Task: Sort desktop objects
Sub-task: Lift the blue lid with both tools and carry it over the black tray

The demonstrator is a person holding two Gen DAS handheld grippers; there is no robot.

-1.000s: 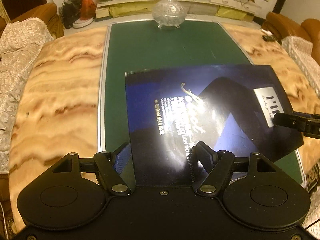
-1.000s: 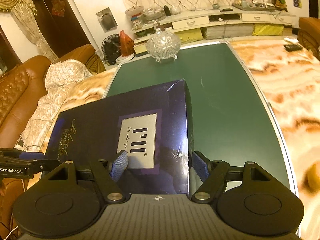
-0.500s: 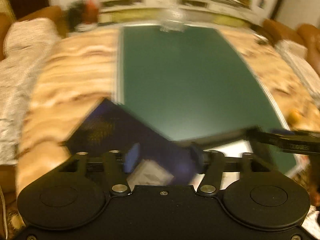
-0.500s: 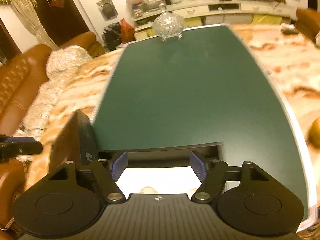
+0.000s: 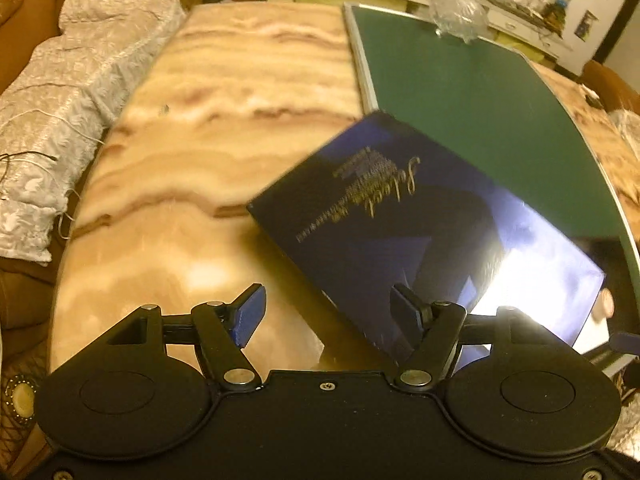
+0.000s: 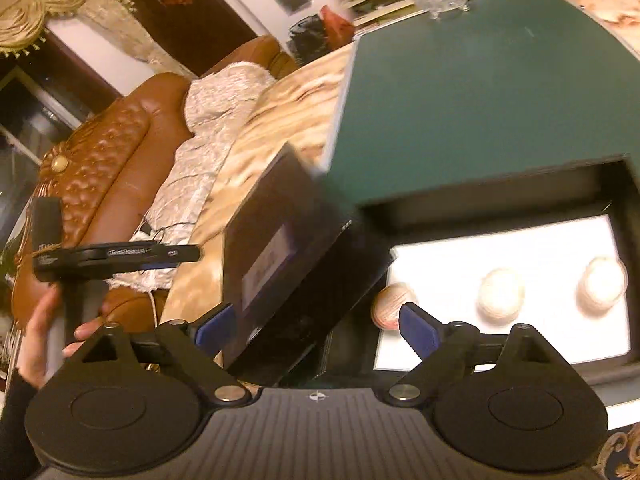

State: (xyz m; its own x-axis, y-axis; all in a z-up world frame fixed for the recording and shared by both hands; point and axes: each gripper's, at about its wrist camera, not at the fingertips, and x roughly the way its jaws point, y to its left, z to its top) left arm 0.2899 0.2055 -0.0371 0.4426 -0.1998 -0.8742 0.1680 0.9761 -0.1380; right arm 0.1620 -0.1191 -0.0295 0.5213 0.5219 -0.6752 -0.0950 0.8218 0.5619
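Lid off, box open: the glossy dark-blue box lid (image 5: 420, 232) lies askew across the marbled bench (image 5: 220, 120), one end over the green mat (image 5: 480, 100). From the right wrist view it looks tipped up against the left wall of the open box base (image 6: 480, 188); we cannot tell whether it has settled flat.

The left tool (image 5: 328, 312) stands spread, its jaws having just been opening, with the lid's near edge between them and neither pad pressing on it. The right tool (image 6: 316, 328) is spread wider, its jaws also just opened, and the lid's lower end sits loose between its fingers. The person's hand (image 6: 44, 320) holds the left tool at the bench edge.

Inside the base, three pale round pieces (image 6: 502, 292) rest on a white liner (image 6: 500, 240), well apart from each other. A cut-glass bowl (image 5: 456, 12) stands at the far end of the mat.

We judge the lid light and stiff, but its shiny film wrap is likely slick, so a pinch across one rim wall near a corner should hold better than one on the flat face. The round pieces look delicate and may roll or crush, so we would take each lightly across its middle. The base seems rigid and is best held by a side wall.
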